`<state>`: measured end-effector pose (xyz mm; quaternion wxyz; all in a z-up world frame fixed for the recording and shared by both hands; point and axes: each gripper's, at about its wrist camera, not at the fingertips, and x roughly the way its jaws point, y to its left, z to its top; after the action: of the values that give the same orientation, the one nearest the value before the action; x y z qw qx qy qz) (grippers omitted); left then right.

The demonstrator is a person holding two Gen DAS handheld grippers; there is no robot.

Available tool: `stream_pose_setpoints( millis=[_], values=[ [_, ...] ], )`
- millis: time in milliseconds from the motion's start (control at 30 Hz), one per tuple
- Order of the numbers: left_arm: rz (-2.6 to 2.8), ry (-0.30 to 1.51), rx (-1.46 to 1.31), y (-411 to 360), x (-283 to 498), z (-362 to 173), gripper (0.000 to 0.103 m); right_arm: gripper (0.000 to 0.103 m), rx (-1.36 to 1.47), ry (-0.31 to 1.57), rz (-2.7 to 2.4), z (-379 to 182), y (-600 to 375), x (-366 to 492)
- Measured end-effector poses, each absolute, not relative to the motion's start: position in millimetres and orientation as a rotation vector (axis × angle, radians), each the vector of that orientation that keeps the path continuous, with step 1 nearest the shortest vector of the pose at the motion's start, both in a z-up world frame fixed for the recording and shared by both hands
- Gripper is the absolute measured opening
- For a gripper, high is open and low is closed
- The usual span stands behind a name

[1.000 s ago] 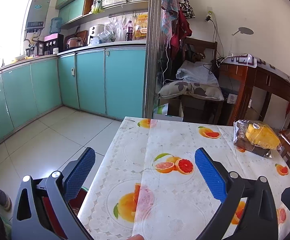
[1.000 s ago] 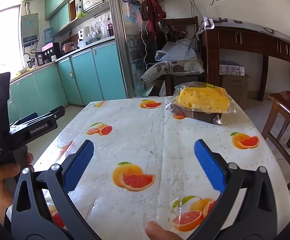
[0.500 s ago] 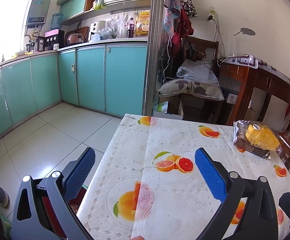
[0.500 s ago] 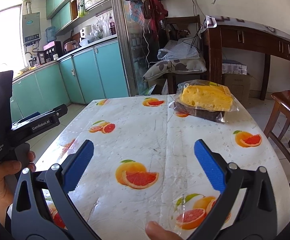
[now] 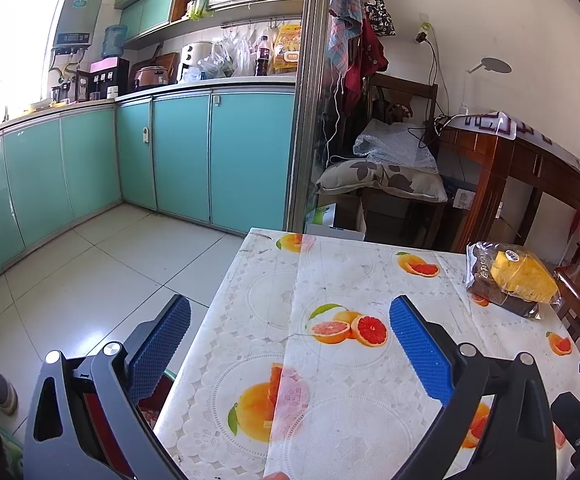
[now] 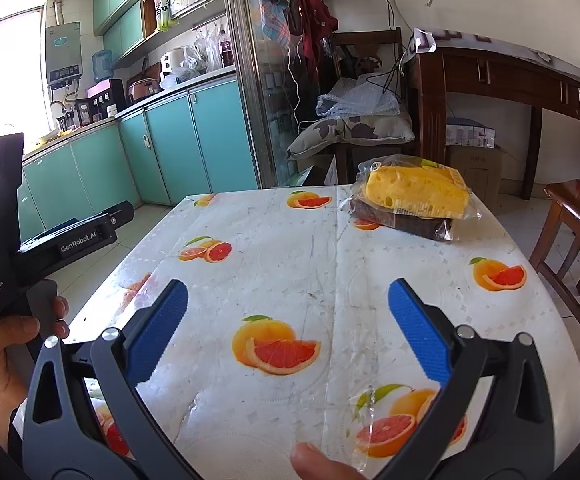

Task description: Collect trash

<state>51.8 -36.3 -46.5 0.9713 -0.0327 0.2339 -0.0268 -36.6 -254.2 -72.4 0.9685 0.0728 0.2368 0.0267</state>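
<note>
A clear plastic packet with a yellow and a dark brown cake (image 6: 414,204) lies at the far right of the table (image 6: 290,260), which has a white cloth printed with grapefruit. It also shows in the left wrist view (image 5: 510,280). My right gripper (image 6: 288,332) is open and empty above the near middle of the table. My left gripper (image 5: 290,344) is open and empty over the table's near left edge. The left gripper's body (image 6: 62,240) shows in the right wrist view, held in a hand.
A red bin (image 5: 150,404) sits on the floor below the table's left edge. Teal kitchen cabinets (image 5: 170,160) line the back left. A wooden chair (image 6: 570,224) stands at the table's right. A dark wooden desk (image 6: 510,80) and a chair with cushions (image 5: 382,176) stand behind.
Both grippers have drifted slightly forward and upward over the table. Both stay open and empty. The packet has not moved.
</note>
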Motion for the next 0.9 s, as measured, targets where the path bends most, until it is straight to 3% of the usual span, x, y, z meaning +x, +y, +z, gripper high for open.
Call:
stream_pose_setpoints(
  millis=[900],
  values=[
    [-0.047, 0.477, -0.073, -32.3, 53.2, -45.2, 0.096, 0.099, 0.134, 0.478, 0.052, -73.2, -254.6, -35.7]
  ],
)
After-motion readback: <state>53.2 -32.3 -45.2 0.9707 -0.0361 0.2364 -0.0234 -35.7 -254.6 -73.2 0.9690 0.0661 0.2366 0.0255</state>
